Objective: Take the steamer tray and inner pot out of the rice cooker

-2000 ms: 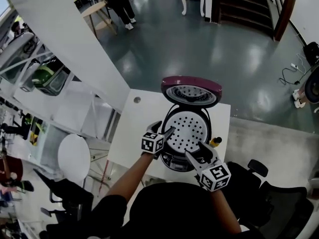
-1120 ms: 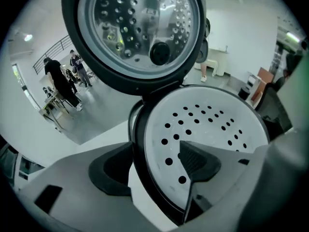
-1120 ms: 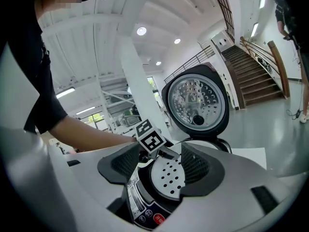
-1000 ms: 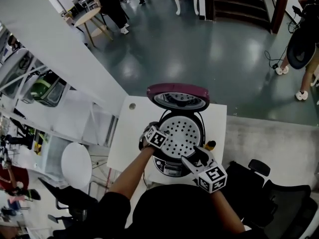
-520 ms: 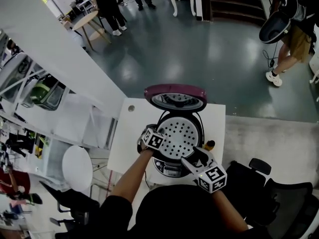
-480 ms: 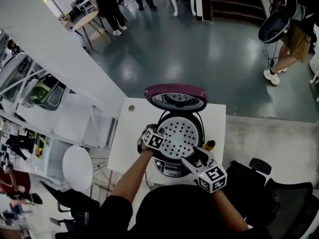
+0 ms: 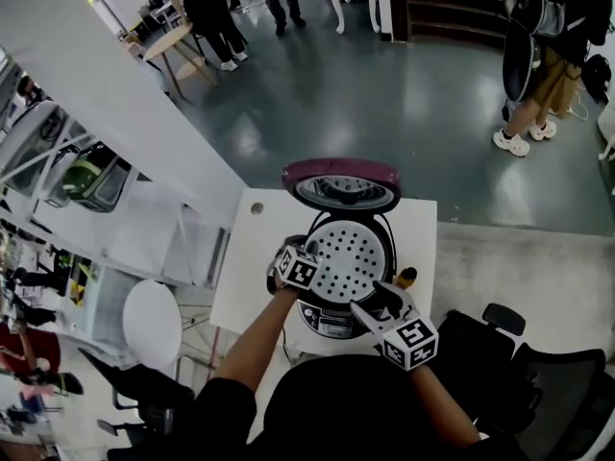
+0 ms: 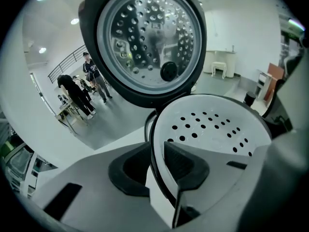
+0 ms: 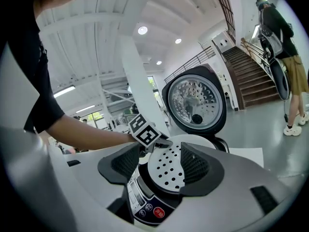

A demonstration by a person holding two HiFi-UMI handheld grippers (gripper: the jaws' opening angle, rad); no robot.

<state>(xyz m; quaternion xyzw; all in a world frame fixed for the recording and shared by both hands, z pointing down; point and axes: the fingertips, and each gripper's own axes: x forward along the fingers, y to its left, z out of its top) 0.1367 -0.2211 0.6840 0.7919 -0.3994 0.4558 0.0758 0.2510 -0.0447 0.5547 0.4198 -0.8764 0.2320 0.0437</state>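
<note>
1. Rice cooker [image 7: 330,323] on white table [image 7: 252,257], maroon lid [image 7: 341,182] swung fully up and back. Opening clear from above.
2. Steamer tray [image 7: 354,257], a white perforated disc, sits in the cooker mouth. In the right gripper view its left side looks slightly higher than its right; I can't be sure. Inner pot not visible, judged to lie under the tray.
3. Left gripper [image 8: 155,170]: jaws have just been closing, with the tray's left rim between them. 1 pad is inside the rim, 1 outside. Reads as clamped on the tray edge.
4. Right gripper [image 9: 161,164]: jaws spread, nothing clasped. It hovers at the cooker's front-right, looking over the control panel [image 9: 147,209] at the tray. Near the rim, not touching.
5. Key relation: the tray spreads from the left gripper's pinch across the pot mouth toward the right gripper. Round, so no long axis; what matters is the disc's plane.
6. Judgement: left hand is on the tray, right only near. Held at 1 edge, the far side will likely sag on lifting. The path is straight up, forward of the raised lid.
</note>
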